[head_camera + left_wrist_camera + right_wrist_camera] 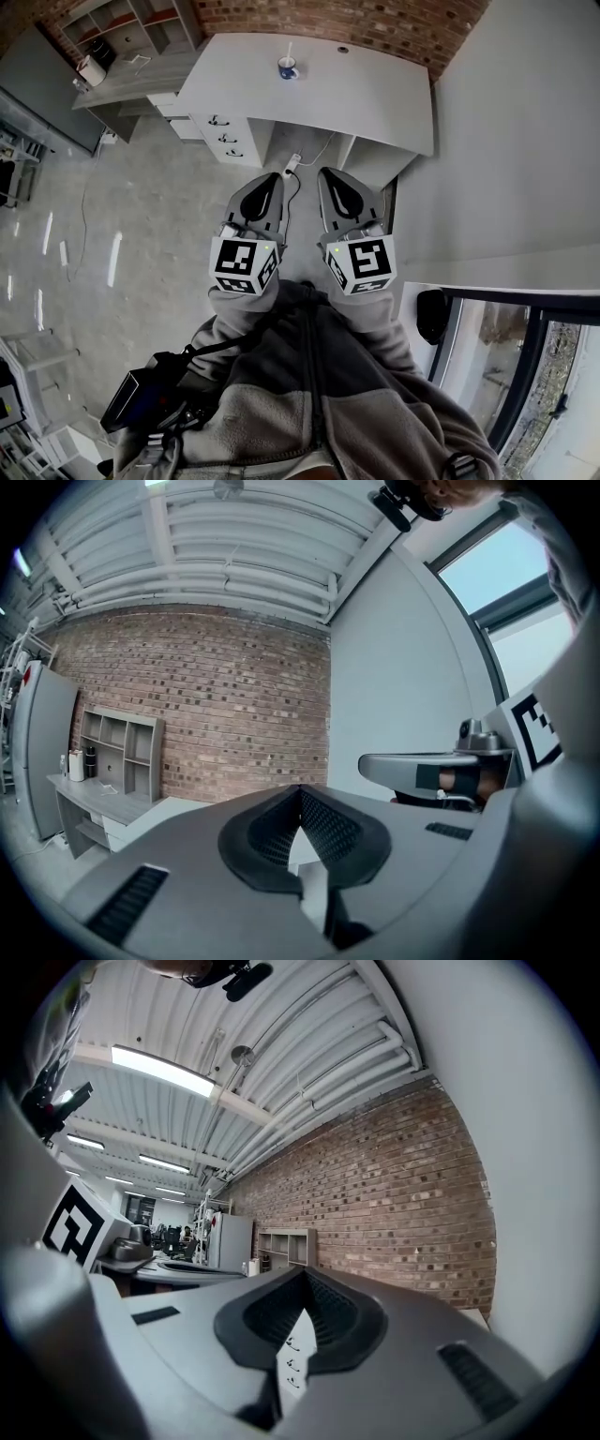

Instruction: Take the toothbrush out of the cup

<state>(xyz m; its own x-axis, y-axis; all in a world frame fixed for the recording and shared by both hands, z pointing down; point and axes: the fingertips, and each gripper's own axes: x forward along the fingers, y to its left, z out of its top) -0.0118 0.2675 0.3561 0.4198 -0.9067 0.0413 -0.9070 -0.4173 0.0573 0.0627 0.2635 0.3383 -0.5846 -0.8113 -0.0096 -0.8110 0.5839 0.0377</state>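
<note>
A blue and white cup [288, 68] stands near the back of a white desk [366, 94], with a pale toothbrush [289, 52] sticking up out of it. Both grippers are held side by side well short of the desk, over the floor. My left gripper [267, 183] is shut with nothing in it, and so is my right gripper [335, 183]. In the left gripper view the jaws [300, 803] meet at the tip. In the right gripper view the jaws [305, 1283] also meet. The cup does not show in either gripper view.
A drawer unit [228, 136] sits under the desk with a power strip and cable [292, 166] on the floor beside it. A grey shelf unit [122, 28] stands at the far left against the brick wall. A white wall and window [506, 328] run along the right.
</note>
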